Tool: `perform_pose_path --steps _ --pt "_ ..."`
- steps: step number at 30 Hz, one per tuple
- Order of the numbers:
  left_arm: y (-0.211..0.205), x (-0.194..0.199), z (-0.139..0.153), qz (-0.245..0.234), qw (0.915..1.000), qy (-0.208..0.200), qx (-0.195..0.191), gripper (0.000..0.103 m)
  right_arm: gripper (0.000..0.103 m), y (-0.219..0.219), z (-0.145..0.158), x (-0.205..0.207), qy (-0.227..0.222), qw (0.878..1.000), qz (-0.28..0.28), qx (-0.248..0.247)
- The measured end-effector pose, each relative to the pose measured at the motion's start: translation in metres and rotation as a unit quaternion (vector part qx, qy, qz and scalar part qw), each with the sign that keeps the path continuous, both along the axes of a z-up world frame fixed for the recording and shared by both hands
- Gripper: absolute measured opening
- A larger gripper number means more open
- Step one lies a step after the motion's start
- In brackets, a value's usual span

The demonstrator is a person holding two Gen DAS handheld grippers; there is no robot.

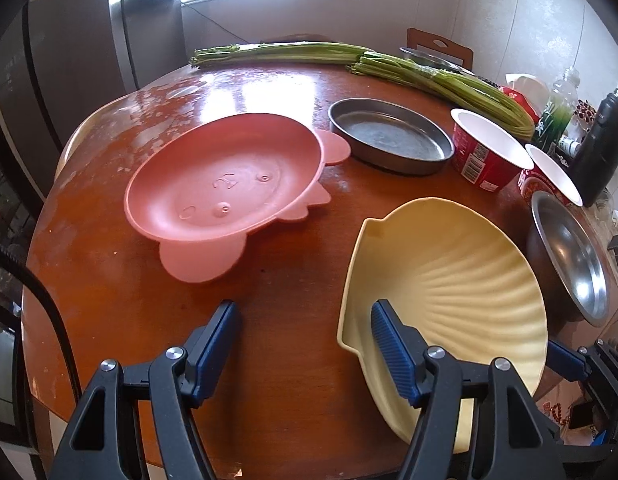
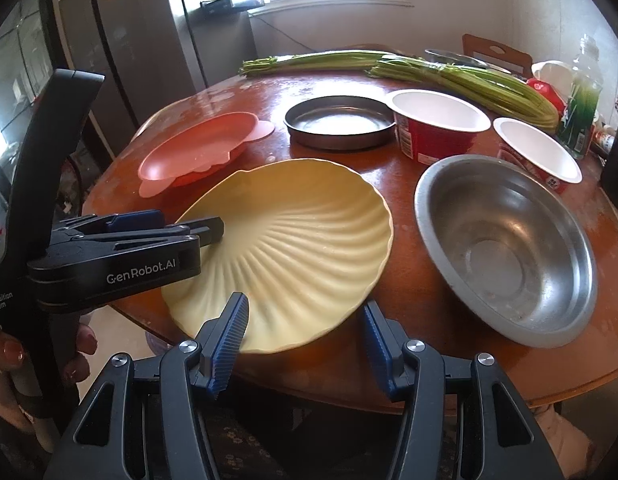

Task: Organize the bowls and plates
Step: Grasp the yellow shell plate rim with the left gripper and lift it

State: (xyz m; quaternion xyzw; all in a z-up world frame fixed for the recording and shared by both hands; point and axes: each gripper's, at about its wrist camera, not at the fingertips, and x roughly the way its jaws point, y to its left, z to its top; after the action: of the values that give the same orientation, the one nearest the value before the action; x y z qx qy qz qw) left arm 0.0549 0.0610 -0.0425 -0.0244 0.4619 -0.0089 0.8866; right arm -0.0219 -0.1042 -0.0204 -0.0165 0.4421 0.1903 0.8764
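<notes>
A yellow shell-shaped plate (image 1: pixel 449 272) (image 2: pixel 293 232) lies at the near edge of the round wooden table (image 1: pixel 289 276). My left gripper (image 1: pixel 305 320) (image 2: pixel 189 224) is open and straddles the plate's left rim, one finger inside the plate and the other over the table. At the plate's near rim, my right gripper (image 2: pixel 305 316) (image 1: pixel 569 364) also stands open, its pads not pressing anything. A pink animal-shaped plate (image 1: pixel 225 184) (image 2: pixel 197 152) sits to the left. A steel bowl (image 1: pixel 569 256) (image 2: pixel 505 248) rests to the right, and a shallow metal pan (image 1: pixel 389 136) (image 2: pixel 337 120) further back.
Two red paper bowls (image 2: pixel 437 120) (image 2: pixel 537 152) stand behind the steel bowl. Long green stalks (image 1: pixel 429 72) lie across the back of the table. A bottle (image 2: pixel 585 96) and a dark jar (image 1: pixel 601 148) crowd the right edge. A hand (image 2: pixel 13 356) holds the left gripper's handle.
</notes>
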Motion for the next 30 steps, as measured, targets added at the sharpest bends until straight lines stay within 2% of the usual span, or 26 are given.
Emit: perform_pose_path --steps 8,13,17,28,29,30 --pt "0.023 0.002 -0.001 0.027 0.9996 -0.008 0.002 0.069 0.058 0.022 -0.002 0.004 0.004 1.0 0.026 0.006" --pt "0.033 -0.009 0.003 0.021 0.9993 -0.016 -0.026 0.069 0.058 0.013 0.0 0.014 -0.003 1.0 0.012 0.013" --pt "0.031 -0.021 0.005 0.013 0.9992 -0.016 -0.033 0.069 0.058 0.008 0.002 0.031 -0.003 1.0 -0.003 0.01" --pt "0.019 -0.029 0.003 0.005 0.9983 -0.015 -0.056 0.068 0.056 0.026 -0.011 0.06 -0.003 1.0 0.027 -0.006" --pt "0.018 -0.03 0.003 0.003 0.9979 -0.017 -0.062 0.068 0.055 0.026 -0.011 0.059 -0.006 1.0 0.028 -0.007" --pt "0.016 -0.029 0.003 0.002 0.9976 -0.018 -0.067 0.062 0.055 0.027 -0.011 0.059 -0.008 0.999 0.03 -0.008"
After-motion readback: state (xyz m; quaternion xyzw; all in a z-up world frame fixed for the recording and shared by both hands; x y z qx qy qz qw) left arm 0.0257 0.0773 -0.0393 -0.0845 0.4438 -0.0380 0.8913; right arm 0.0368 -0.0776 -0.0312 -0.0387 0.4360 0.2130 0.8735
